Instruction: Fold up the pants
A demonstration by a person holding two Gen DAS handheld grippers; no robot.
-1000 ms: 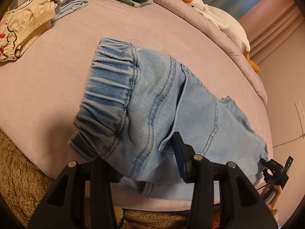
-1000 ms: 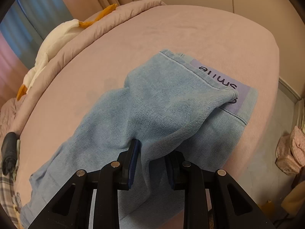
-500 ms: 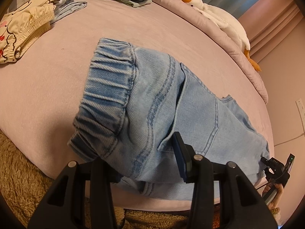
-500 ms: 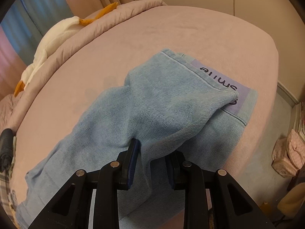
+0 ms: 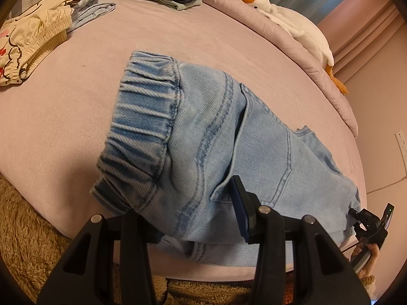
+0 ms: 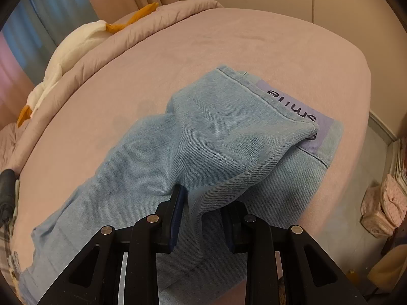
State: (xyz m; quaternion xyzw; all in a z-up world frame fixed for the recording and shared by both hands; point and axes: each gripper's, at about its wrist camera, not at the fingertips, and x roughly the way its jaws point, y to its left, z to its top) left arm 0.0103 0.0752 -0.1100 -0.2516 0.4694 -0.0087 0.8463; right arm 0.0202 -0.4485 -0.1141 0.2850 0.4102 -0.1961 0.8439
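Both jaws clamped on light-blue jeans [image 5: 229, 139]: left gripper [image 5: 193, 218] near waistband [image 5: 142, 117], right gripper [image 6: 203, 211] mid-leg. Risk: top layer sliding askew.

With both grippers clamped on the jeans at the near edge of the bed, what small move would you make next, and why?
Probably carry both gripped ends forward together, away from the near edge. The left gripper holds the jeans near the waistband, the right gripper near the hems, so the long near edge is raised and ready to fold over.

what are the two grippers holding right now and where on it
Both hold the light blue jeans. The left gripper pinches the near edge just below the elastic waistband; the right gripper pinches a raised fold of the leg near the hem.
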